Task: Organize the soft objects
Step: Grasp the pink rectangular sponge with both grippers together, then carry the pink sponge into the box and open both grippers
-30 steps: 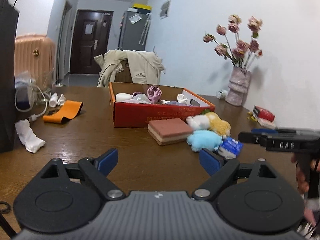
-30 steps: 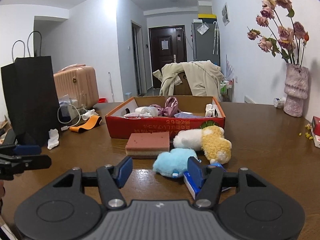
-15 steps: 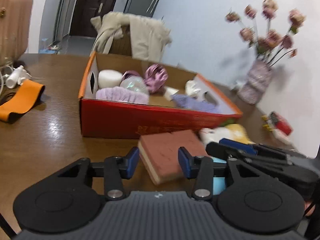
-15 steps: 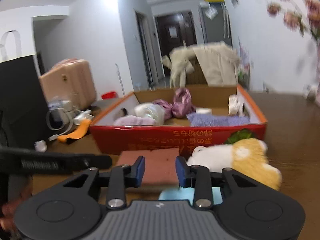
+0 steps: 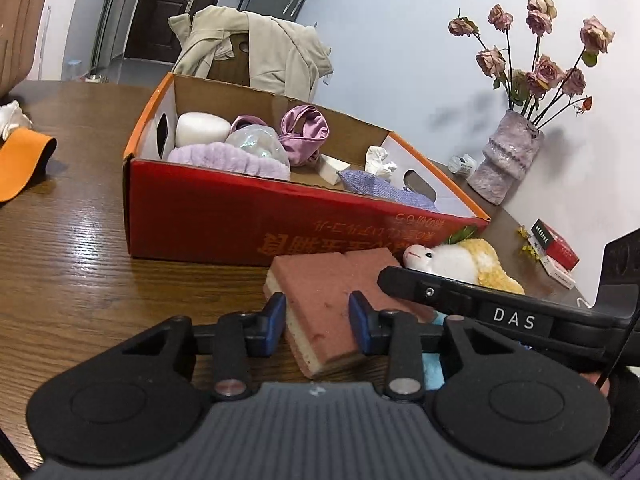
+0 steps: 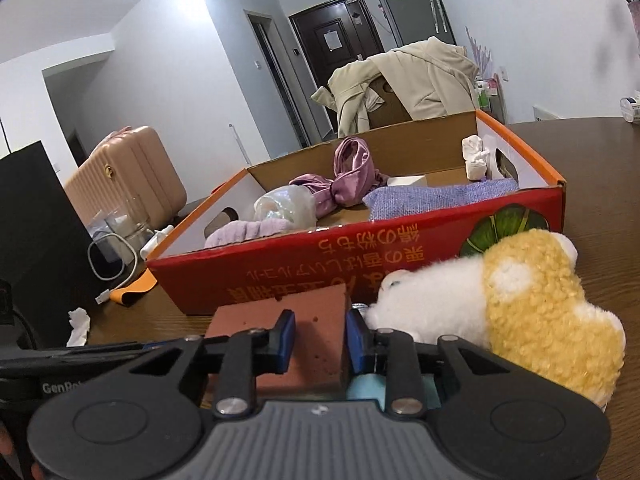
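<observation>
A reddish-brown sponge (image 5: 328, 284) with a cream underside lies on the wooden table, in front of a red cardboard box (image 5: 224, 220). My left gripper (image 5: 318, 320) straddles the sponge's near corner. Its jaws are closing and the pads touch the sponge's sides. From the other side, my right gripper (image 6: 320, 338) is closing on the same sponge (image 6: 316, 320), pads against it. A white and yellow plush (image 6: 520, 300) lies just to the right. A light blue plush (image 6: 366, 390) is mostly hidden under the right gripper. The box (image 6: 400, 252) holds several soft things.
A vase of dried roses (image 5: 504, 164) stands at the wall, with small red packs (image 5: 556, 252) near it. An orange strap (image 5: 20, 160) lies at the left. A black bag (image 6: 36, 240), a cable (image 6: 108, 256) and a crumpled tissue (image 6: 78, 324) sit left of the box. A coat-draped chair (image 5: 256, 52) stands behind.
Both grippers have moved forward and down to the sponge. Their jaws, wide apart a second ago, have narrowed around it from either side.
</observation>
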`<state>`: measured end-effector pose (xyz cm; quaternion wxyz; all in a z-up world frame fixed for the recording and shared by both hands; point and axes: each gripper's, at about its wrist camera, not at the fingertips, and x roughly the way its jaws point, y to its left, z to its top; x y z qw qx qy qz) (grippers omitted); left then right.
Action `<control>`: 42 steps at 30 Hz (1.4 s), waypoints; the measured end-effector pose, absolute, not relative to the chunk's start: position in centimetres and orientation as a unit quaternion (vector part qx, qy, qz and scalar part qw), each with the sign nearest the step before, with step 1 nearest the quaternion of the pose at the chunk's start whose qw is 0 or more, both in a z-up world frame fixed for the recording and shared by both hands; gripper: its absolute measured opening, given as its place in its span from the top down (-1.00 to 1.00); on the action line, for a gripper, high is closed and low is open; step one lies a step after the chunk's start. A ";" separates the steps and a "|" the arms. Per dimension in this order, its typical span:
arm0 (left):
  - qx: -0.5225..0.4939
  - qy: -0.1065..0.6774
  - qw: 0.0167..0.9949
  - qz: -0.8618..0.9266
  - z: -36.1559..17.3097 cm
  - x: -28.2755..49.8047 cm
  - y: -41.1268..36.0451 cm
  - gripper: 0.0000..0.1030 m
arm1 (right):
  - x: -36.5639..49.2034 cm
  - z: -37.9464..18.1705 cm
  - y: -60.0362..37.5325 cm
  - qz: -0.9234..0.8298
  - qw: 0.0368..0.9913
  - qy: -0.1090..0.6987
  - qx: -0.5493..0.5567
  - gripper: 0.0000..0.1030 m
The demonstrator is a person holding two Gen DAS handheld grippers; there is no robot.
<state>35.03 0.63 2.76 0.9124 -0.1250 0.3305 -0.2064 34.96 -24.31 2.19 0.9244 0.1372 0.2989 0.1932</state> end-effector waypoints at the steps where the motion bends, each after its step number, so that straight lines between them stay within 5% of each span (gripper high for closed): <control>1: -0.124 0.330 0.913 -0.207 2.7 35.0 0.6 0.32 | 35.0 2.2 -24.3 0.193 0.924 0.299 0.137 0.48; 8: -0.114 0.317 0.919 -0.207 4.4 33.0 0.7 0.36 | 33.4 3.9 -23.3 0.191 0.934 0.281 0.115 0.51; 25: -0.112 0.225 0.948 -0.197 12.7 14.9 1.1 0.37 | 14.4 12.5 -21.6 0.213 0.957 0.178 0.079 0.53; 35: -0.123 0.211 0.948 -0.206 13.6 16.4 0.0 0.37 | 14.3 13.6 -22.4 0.194 0.964 0.166 0.071 0.53; 42: -0.119 0.195 0.950 -0.212 15.7 24.1 -0.8 0.37 | 21.3 15.8 -22.9 0.189 0.968 0.158 0.052 0.53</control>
